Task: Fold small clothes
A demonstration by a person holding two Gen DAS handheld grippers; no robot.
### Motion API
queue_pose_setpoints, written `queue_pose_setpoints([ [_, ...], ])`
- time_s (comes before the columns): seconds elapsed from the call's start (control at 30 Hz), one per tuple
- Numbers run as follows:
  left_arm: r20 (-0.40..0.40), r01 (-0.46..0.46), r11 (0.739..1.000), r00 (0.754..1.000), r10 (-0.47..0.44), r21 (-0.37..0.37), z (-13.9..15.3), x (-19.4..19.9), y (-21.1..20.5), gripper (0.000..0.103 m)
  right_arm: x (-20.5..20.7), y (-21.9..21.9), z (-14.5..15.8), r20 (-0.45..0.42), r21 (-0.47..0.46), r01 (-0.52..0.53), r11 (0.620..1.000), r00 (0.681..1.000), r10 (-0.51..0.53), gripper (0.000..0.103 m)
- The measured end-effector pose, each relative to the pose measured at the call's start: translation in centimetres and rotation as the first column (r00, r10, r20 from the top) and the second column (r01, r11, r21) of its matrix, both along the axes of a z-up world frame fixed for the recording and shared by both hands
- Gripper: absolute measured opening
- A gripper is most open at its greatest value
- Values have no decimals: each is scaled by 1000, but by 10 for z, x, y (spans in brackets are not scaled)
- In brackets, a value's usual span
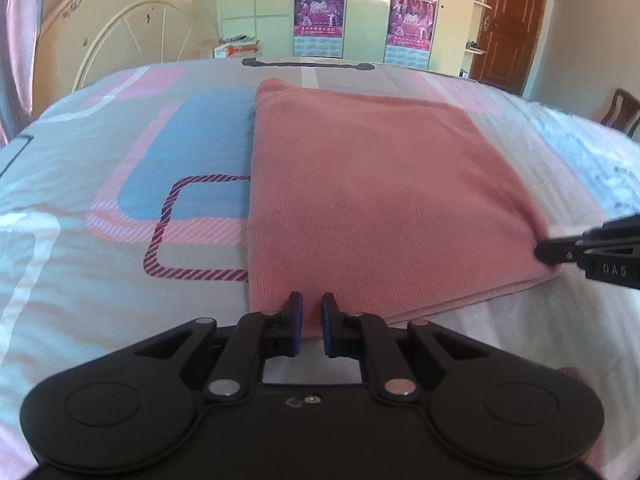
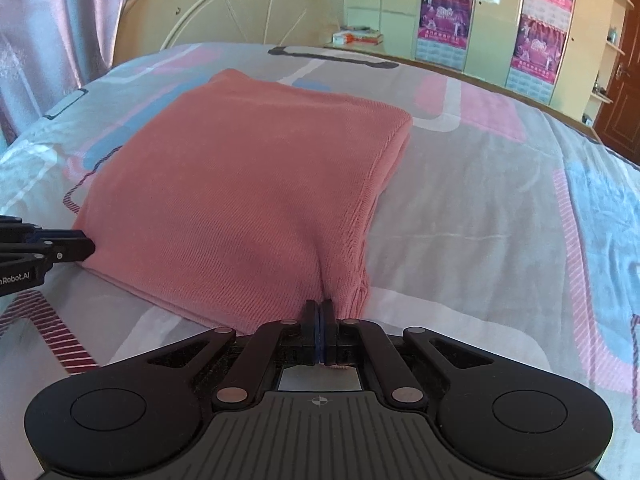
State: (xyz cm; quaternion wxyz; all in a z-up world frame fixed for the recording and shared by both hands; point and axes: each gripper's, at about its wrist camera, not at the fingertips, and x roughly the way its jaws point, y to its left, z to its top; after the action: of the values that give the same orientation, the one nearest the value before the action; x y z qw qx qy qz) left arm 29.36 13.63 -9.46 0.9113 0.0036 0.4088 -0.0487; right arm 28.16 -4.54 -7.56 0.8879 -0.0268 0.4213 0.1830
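A folded pink knit garment [image 1: 372, 196] lies flat on a bed sheet [image 1: 120, 240] patterned with pink, blue and grey blocks, well short of the cream headboard [image 2: 240, 12] behind it.

The left gripper [image 1: 311, 320] tilts down toward the near edge of the garment, close to its left corner. Its blue-padded fingers [image 1: 296, 316] stand a narrow gap apart with the pink cloth showing between them; the pads do not appear to press on it, though the angle is too low to be sure.

The right gripper [image 2: 319, 320] also pitches downward, at the garment's near right corner. Its jaws are pressed fully together, pinching a ridge of the pink fabric that rises in a crease just ahead of the pads. In the left wrist view its black tip [image 1: 556, 250] meets that corner from the right.
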Motion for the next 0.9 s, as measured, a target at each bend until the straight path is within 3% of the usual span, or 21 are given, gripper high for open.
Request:
queue_pose_setpoints([
  [0.1, 42, 13, 1000, 999, -13, -17, 18, -29, -7, 12, -24, -12, 22, 12, 87, 8, 996, 1000, -9, 0],
  [0.23, 101, 24, 999, 995, -21, -33, 41, -85, -23, 12, -78, -28, 44, 58, 130, 24, 991, 998, -32, 0],
  [0.4, 135, 19, 999, 991, -14, -39, 59, -140, -42, 13, -145, -40, 58, 72, 141, 50, 989, 996, -61, 0],
  [0.73, 211, 56, 998, 976, -48, -28, 96, -211, -68, 14, -243, -45, 97, 142, 169, 93, 981, 983, -118, 0],
  [0.87, 249, 44, 999, 968, -39, -15, 113, -241, -75, 28, -275, -45, 117, 181, 181, 93, 979, 975, -126, 0],
  [0.9, 257, 36, 999, 966, -31, -14, 116, -247, -77, 53, -280, -47, 121, 188, 186, 102, 977, 973, -137, 1],
])
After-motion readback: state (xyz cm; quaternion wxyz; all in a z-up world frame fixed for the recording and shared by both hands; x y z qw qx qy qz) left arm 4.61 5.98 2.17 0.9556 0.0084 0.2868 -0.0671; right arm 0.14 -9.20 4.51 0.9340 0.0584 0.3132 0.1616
